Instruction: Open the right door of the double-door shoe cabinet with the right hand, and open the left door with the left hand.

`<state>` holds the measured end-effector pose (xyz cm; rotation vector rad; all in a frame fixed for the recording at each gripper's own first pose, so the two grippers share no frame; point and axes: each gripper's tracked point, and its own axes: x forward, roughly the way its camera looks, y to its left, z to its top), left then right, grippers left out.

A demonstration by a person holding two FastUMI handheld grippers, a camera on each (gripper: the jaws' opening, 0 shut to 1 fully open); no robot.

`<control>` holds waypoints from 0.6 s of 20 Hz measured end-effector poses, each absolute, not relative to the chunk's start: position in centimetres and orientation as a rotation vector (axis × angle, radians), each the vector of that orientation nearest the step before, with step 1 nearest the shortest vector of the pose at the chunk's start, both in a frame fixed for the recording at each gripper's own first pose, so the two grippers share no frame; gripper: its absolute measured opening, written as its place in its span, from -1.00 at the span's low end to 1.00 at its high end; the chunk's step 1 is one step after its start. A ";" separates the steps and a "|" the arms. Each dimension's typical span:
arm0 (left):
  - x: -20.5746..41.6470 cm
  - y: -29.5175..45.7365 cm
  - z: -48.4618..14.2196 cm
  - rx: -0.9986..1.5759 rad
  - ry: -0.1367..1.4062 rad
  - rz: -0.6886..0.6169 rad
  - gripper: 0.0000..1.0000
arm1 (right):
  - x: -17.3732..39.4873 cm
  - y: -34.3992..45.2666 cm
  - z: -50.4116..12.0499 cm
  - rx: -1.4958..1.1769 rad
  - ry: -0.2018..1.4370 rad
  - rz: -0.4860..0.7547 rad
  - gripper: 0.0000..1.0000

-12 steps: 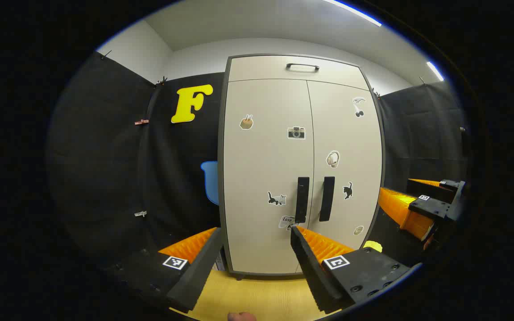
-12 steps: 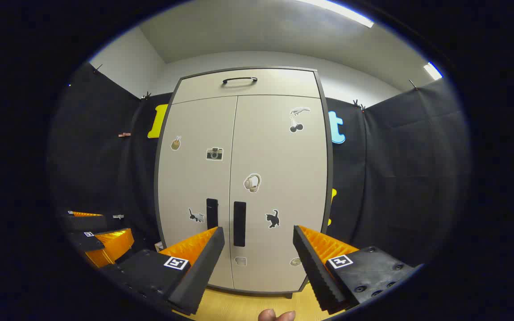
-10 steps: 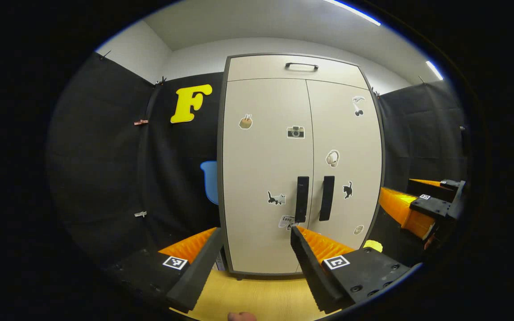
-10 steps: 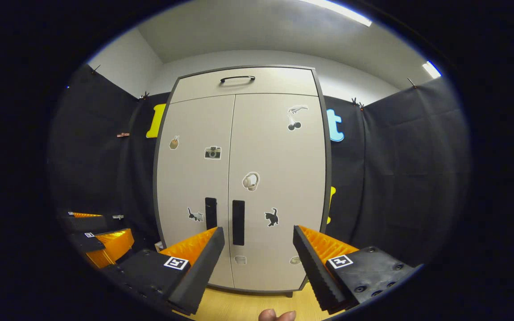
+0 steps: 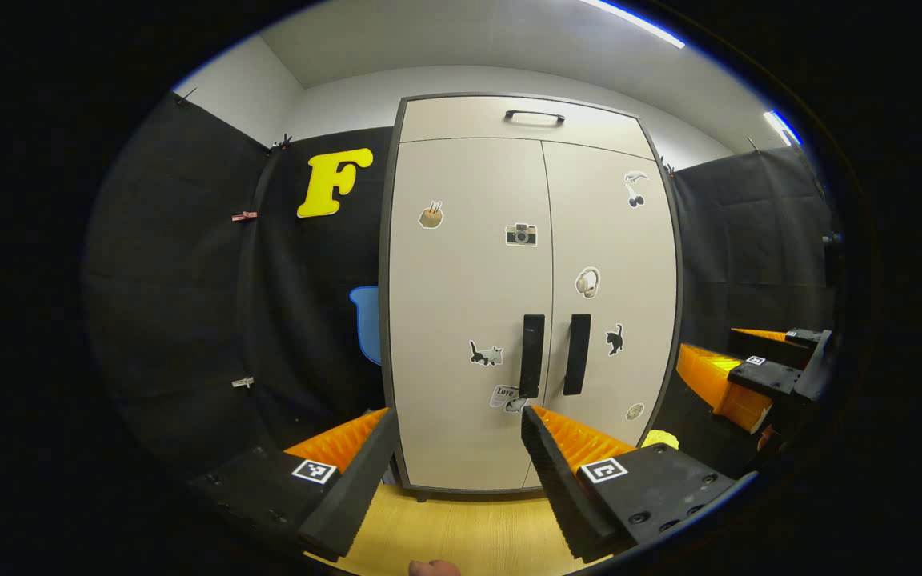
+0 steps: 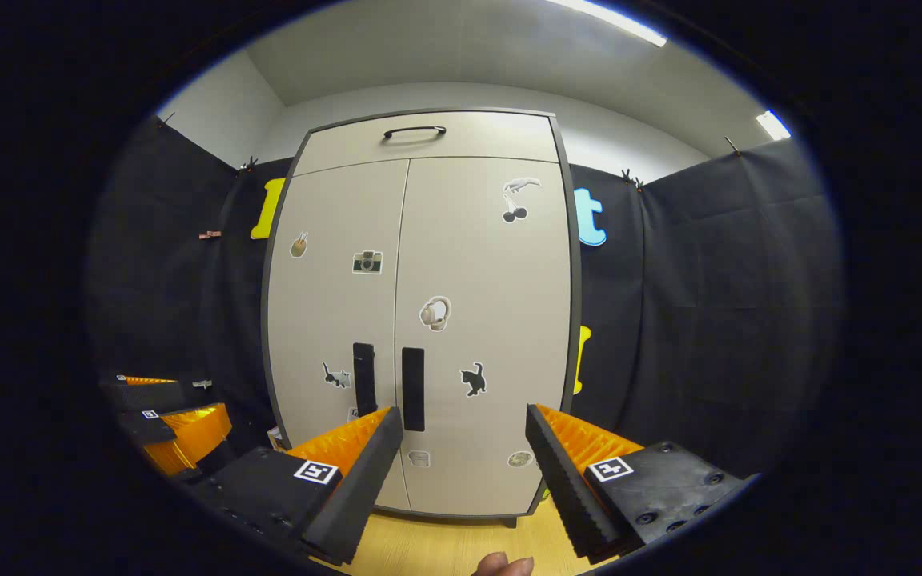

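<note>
Both tools, L & R, wide apart, slightly further left vs cabinet than before.

walls – white | floor – light wood | ceiling lights – lit

There is very little to read here. On the cabinet's left door, low down by the black handle, sits a small white sticker with a short curly word on it. It is too small to read for sure, and a finger tip hides part of it. The other stickers on the doors are just pictures with no words. Each finger of the left gripper and the right gripper wears a square black-and-white marker tag - a pattern, not letters or numbers.
</note>
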<state>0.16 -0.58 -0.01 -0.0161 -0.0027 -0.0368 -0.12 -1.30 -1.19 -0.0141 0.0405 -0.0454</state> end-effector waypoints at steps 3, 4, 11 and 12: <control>-0.1 -0.4 0.3 -0.036 -0.022 -0.059 0.90 | -0.1 -1.4 -1.0 0.007 0.043 -0.058 0.94; -0.3 -0.2 0.2 -0.032 -0.024 -0.066 0.90 | 0.0 -1.5 -0.7 0.014 0.033 -0.065 0.94; 0.3 3.0 0.5 0.033 -0.051 -0.047 0.89 | 0.3 0.6 0.1 0.076 0.004 -0.026 0.94; 0.3 3.0 0.7 0.029 -0.056 -0.053 0.89 | 0.7 0.6 0.5 0.075 -0.016 -0.025 0.94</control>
